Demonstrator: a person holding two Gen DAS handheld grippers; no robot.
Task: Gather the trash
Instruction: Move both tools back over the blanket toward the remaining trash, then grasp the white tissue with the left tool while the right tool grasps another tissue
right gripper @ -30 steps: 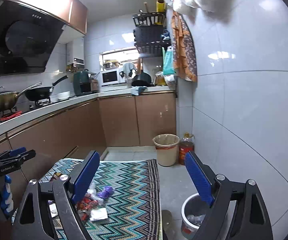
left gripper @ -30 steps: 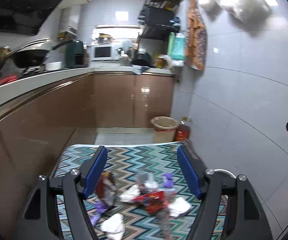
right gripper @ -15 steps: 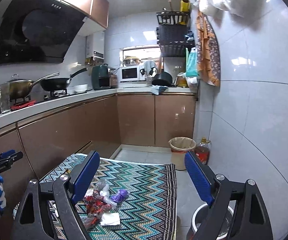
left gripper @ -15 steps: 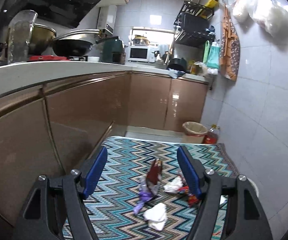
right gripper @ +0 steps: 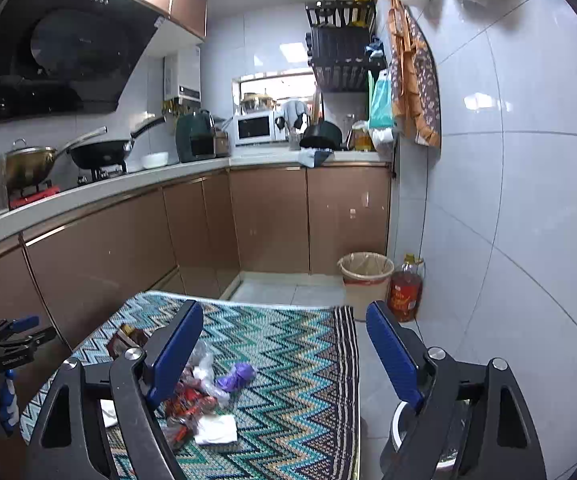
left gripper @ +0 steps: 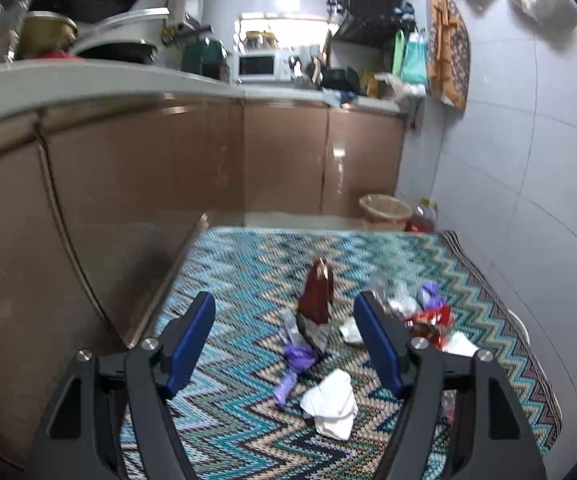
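The trash sits in a loose heap on the zigzag rug (left gripper: 248,264), low in the centre of the left wrist view: a dark red foil wrapper (left gripper: 315,298) standing half upright, a purple scrap (left gripper: 294,362) just below it, a crumpled white tissue (left gripper: 330,404) nearest me, and a red snack packet (left gripper: 428,322) with clear plastic off to the right. I have the left gripper (left gripper: 284,338) angled down at this heap with its jaws standing wide and nothing between the pads, the foil wrapper framed in the gap, which I judge to be the lining-up for a first pick. The right gripper (right gripper: 284,350) hangs higher and further right, over the rug's striped edge; its jaws have just been closing a little but are still well apart and empty. In the lower right of its view, behind the finger, I see the rim of a small bin (right gripper: 400,420) on the tile, probably kept close so each piece travels a short way. A lined waste basket (right gripper: 365,270) stands by the far cabinets.
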